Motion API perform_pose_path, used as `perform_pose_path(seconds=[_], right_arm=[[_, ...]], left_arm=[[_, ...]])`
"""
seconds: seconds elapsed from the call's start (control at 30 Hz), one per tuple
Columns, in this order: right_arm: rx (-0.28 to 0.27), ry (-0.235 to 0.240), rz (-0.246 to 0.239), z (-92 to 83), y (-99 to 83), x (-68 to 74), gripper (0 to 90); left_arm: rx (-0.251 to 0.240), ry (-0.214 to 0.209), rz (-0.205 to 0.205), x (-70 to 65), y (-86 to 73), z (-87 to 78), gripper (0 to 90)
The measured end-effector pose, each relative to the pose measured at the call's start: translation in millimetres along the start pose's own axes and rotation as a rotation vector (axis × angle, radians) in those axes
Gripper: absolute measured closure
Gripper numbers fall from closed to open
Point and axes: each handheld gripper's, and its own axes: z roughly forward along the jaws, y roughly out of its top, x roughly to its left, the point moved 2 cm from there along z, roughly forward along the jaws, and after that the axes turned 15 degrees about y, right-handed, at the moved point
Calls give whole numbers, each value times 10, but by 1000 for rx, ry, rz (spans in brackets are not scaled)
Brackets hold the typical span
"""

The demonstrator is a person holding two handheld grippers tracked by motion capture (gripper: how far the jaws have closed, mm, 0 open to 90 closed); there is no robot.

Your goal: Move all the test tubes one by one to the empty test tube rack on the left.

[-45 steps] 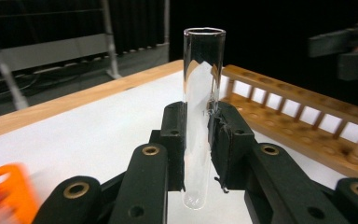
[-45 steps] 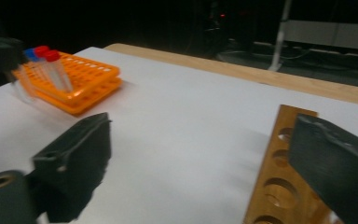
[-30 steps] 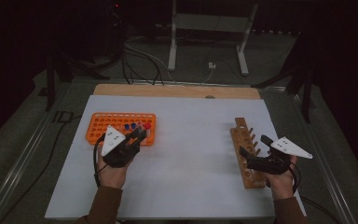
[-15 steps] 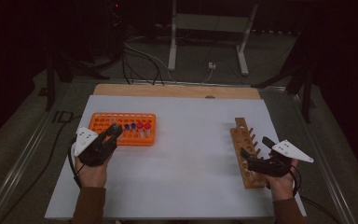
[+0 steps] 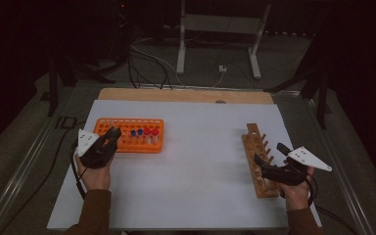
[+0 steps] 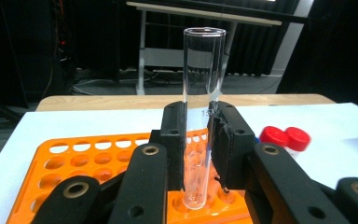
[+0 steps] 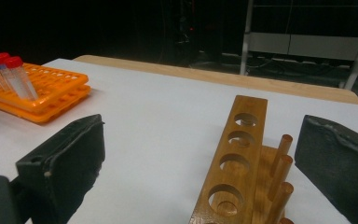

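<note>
The table [image 5: 200, 196] carries a white sheet with two racks set well apart. At far left lies the orange tube rack [image 5: 149, 143], holding a short row of red- and blue-capped tubes [image 5: 144, 133] toward its right end, the rest of its holes bare. At right stands the wooden test tube rack [image 5: 259, 161], a long block of round holes with a row of pegs beside them; every hole that shows looks empty. The left tongs [image 6: 200, 140] are clamped on a clear glass test tube [image 6: 203, 74], which stands upright between the pads, open mouth up, its rounded bottom over the near part of the orange rack; whether it clears the holes I cannot tell. The right tongs [image 7: 200, 154] stand wide apart with nothing between them, at the near end of the wooden rack. As a judgement, the work is at an early stage: one tube is gripped, and carrying it across and seating it in the wooden rack remains.
</note>
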Motion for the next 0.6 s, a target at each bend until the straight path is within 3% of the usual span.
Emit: perform_pose_path(seconds=[0.6], right_arm=[[-8, 4, 1, -10, 16, 7, 20]], left_arm=[[79, 83, 65, 24, -155, 300, 761]])
